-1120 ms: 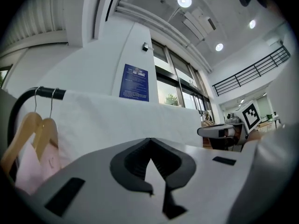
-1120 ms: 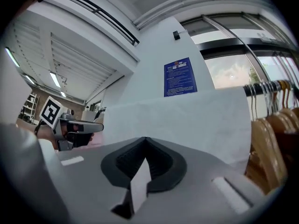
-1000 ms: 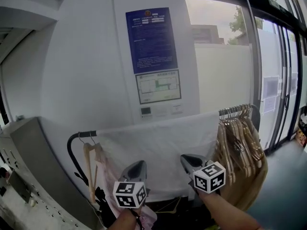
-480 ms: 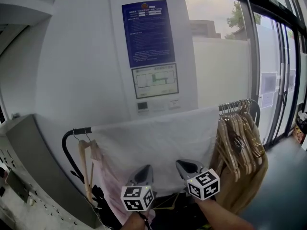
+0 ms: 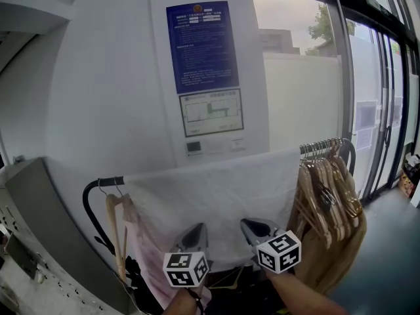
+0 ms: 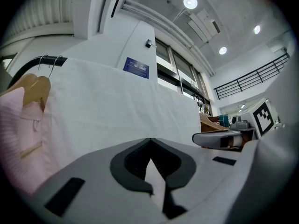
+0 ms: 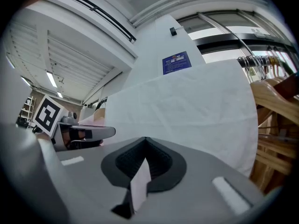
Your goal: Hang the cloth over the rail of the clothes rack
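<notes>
Nearest, the left gripper (image 5: 196,228) and right gripper (image 5: 245,223) are held side by side, pointed level at the rack. Both sets of jaws are closed, each w/ a thin white sliver of the cloth (image 5: 216,192) pinched btw the pads.

The cloth is draped over the black rail (image 5: 108,182) of the clothes rack. It is spread flat at mid-rail, w/ its lower hem down at the jaws.

Left of it, a pink garment (image 5: 141,238) is hung on a wooden hanger (image 5: 118,202). Right of it, a bunch of bare hangers (image 5: 328,186) is packed on the same rail.

Behind is a white wall (image 5: 105,97) w/ a blue notice (image 5: 202,44) and a floor-plan sign (image 5: 211,112) under it. A grey slanted unit (image 5: 39,209) is seen far left. Glass doors (image 5: 384,110) are at right, w/ dark floor (image 5: 387,268) below.

Vs 1 s ago, both grippers are found lower against the cloth and closer together. The jaws were closed then too, and the cloth is unchanged on the rail. The whole view has shifted a bit, so the notice is set higher in frame.
</notes>
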Tool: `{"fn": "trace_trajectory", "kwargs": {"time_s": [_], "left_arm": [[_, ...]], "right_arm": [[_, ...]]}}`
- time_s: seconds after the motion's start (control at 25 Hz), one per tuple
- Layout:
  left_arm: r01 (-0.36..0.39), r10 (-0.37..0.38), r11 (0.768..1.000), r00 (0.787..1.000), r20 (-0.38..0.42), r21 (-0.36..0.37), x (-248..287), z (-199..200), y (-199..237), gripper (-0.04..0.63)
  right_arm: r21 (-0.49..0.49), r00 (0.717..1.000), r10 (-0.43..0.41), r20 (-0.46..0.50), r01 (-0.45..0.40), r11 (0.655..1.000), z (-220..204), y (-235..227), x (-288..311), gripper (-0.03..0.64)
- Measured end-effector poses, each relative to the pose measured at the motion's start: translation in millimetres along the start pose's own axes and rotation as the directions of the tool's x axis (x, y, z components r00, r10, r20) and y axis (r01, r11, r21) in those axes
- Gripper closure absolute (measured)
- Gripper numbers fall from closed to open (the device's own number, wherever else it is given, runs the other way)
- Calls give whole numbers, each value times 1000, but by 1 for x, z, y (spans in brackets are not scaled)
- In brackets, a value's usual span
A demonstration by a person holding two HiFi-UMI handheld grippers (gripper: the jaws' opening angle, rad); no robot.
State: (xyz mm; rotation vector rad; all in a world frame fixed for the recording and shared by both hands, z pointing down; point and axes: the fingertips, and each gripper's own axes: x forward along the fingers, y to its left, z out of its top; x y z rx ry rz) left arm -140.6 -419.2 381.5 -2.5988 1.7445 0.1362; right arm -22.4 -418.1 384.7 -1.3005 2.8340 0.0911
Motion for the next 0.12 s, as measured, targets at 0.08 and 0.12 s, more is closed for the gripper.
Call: {"fn": "trace_trajectory", "kwargs": {"time_s": [0.08, 0.12], "left_arm": [[2, -2, 1000, 1000, 0, -1, 0, 1, 1, 589], [3, -3, 1000, 1000, 0, -1, 0, 1, 2, 589]], "right_arm": [[2, 1000, -2, -2, 2, 1000, 1, 0, 1, 617], [3, 1000, -3, -4, 3, 1000, 1, 0, 2, 617]]}}
